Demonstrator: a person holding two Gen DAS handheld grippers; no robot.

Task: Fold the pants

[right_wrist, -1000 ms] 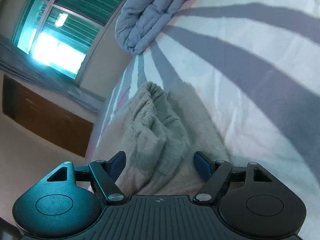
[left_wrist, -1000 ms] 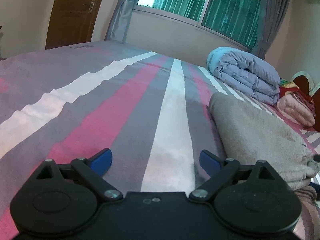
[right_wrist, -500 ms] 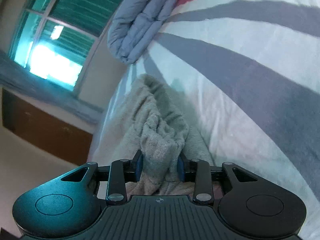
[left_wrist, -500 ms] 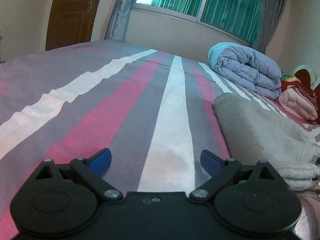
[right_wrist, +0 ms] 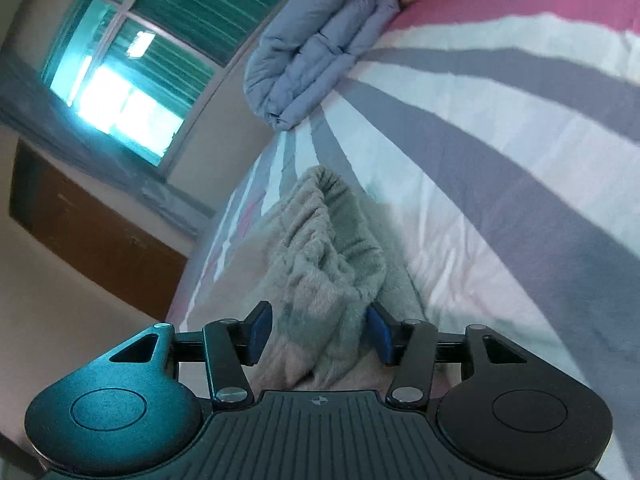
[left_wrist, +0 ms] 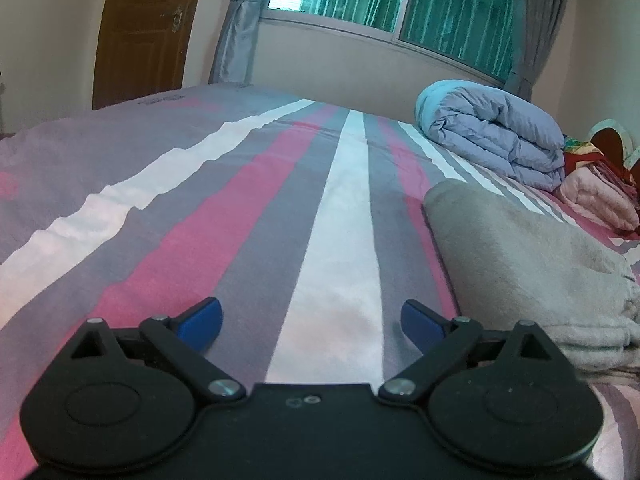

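Observation:
The grey fleece pants (left_wrist: 528, 264) lie folded on the striped bed, to the right of my left gripper (left_wrist: 312, 320). That gripper is open and empty, low over the bedspread. In the right wrist view the pants (right_wrist: 320, 248) bunch up between the blue pads. My right gripper (right_wrist: 318, 332) has its jaws partly apart around the gathered fabric, the right pad touching it and the left pad a little clear of it.
A rolled blue-grey duvet (left_wrist: 492, 140) lies at the far right of the bed (left_wrist: 200, 220), with pink folded bedding (left_wrist: 596, 196) beside it. It also shows in the right wrist view (right_wrist: 316, 48). A window and a brown door stand beyond the bed.
My right gripper closed on the bunched pants half a second ago and has now widened again around them. The left gripper has barely moved.

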